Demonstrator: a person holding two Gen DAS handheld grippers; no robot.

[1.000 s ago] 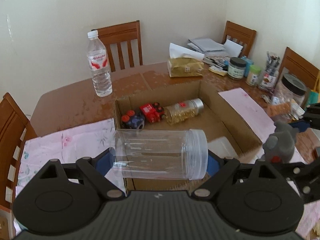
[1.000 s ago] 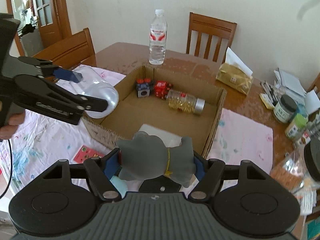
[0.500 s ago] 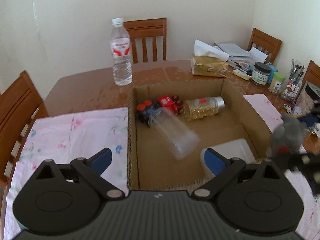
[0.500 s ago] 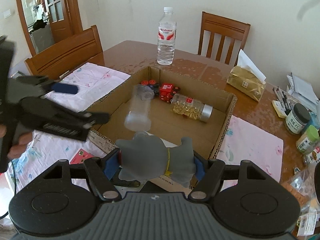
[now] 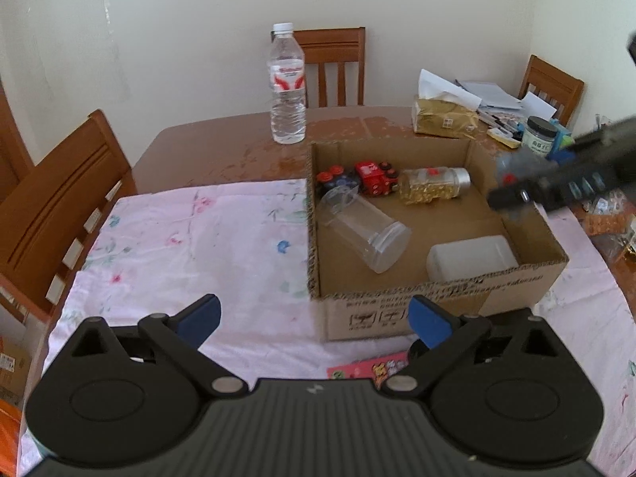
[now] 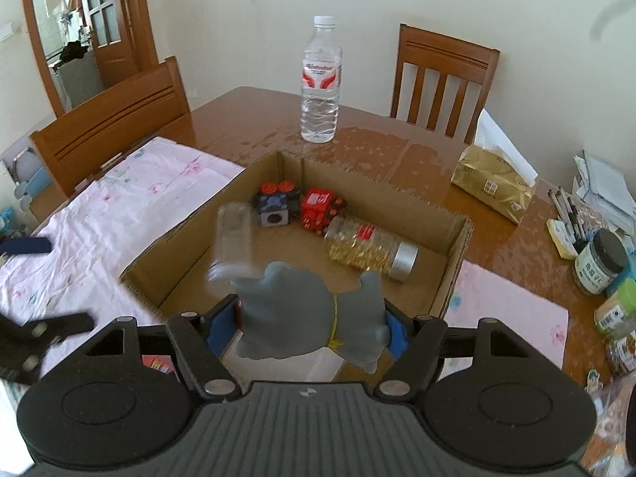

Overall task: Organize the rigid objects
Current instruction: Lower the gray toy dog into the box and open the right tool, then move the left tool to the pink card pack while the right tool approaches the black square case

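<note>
The sorting is running at the box-filling step. The cardboard box is sitting on the pink floral cloth on the wooden table, and it is already holding several rigid items: a clear plastic jar lying on its side near the left wall, a capsule bottle lying along the far wall, a red toy vehicle and a dark toy block in the far left corner, and a white container in the near right corner.

The left gripper is hovering over the cloth just outside the near wall of the box. Its jaws are standing wide apart with nothing between them; they have just been opening, and the clear jar is now resting in the box, apart from them.

The right gripper is clamped on a grey elephant figure, with both blue pads pressing its flanks. It is hanging above the near part of the box, over the white container. In the left wrist view this gripper is appearing only as a blur over the right wall.

The next move, as judged from here, is calling for the right hand to lower the figure onto a bare stretch of the box floor, between the capsule bottle and the white container, before the jaws part. The left hand is free to fetch another item; the small red card on the cloth beside it is one candidate.
</note>
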